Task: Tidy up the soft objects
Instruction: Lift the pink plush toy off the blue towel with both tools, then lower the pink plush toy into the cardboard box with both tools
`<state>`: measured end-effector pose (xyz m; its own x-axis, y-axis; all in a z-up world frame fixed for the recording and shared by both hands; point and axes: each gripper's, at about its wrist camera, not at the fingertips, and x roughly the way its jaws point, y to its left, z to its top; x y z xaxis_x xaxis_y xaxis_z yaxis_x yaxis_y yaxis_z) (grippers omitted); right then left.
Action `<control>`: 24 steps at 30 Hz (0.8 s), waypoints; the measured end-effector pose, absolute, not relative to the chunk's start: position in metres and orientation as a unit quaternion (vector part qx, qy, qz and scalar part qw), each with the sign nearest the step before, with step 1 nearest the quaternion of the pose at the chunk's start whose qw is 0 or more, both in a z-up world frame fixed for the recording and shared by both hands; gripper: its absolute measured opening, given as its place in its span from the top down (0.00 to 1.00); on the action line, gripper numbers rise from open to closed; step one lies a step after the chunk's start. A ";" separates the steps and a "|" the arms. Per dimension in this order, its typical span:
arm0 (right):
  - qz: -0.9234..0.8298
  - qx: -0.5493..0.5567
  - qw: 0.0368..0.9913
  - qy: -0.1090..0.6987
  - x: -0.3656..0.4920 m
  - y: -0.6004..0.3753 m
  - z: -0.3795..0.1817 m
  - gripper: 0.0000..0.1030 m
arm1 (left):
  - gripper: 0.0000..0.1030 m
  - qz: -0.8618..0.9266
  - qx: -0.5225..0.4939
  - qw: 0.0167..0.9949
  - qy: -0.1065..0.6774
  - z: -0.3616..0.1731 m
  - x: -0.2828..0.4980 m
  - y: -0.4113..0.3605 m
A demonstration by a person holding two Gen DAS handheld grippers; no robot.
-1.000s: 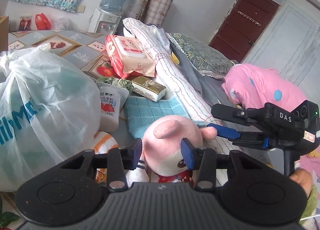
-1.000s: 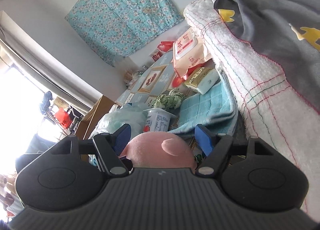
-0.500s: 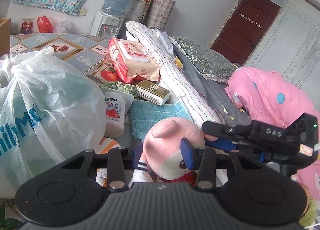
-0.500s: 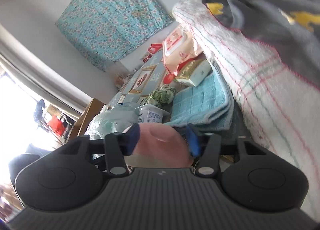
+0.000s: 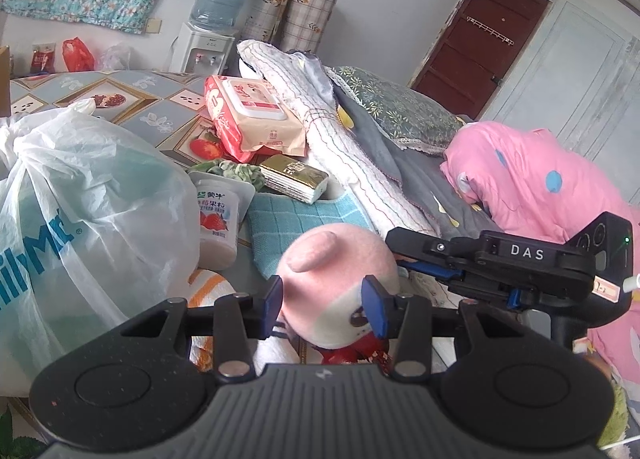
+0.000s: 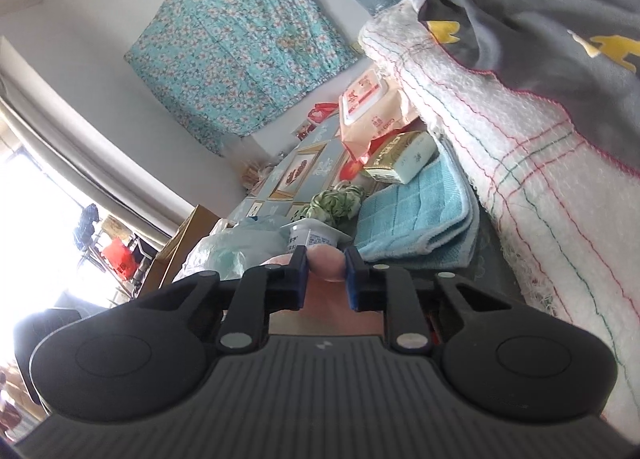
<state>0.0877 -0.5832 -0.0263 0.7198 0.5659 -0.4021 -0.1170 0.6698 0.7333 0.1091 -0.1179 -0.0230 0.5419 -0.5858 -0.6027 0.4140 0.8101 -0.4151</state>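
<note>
Right claw (image 6: pixel 326 273) pinching one pink ear of the plush toy (image 5: pixel 340 283); left claw (image 5: pixel 324 305) spread around the toy's head, blue pads at 9 and 3 o'clock. Toy at the bench (image 5: pixel 160 115) edge beside the bed (image 5: pixel 420 179); blue towel (image 5: pixel 304 227) at 12 o'clock, plastic bag (image 5: pixel 88 219) at 9 o'clock.
</note>
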 end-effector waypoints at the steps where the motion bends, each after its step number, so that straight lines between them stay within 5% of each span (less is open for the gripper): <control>1: 0.201 0.351 0.858 0.316 0.087 -0.582 -0.025 0.84 | 0.58 -0.286 -0.114 0.871 0.382 -0.023 0.108 -0.117; 17: 0.230 0.292 0.883 0.288 0.067 -0.561 0.010 0.85 | 0.68 -0.292 -0.114 0.882 0.352 -0.008 0.082 -0.105; 20: 0.231 0.290 0.884 0.286 0.065 -0.560 0.014 0.85 | 0.63 -0.296 -0.101 0.883 0.352 -0.007 0.077 -0.104; 24: 0.234 0.283 0.887 0.280 0.062 -0.558 0.022 0.85 | 0.35 -0.293 -0.072 0.891 0.340 -0.006 0.066 -0.107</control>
<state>0.0623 -0.5578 0.0221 0.7338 0.5738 -0.3638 -0.2570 0.7301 0.6332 0.0665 -0.1071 -0.0057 0.5971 -0.5709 -0.5635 0.4729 0.8180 -0.3276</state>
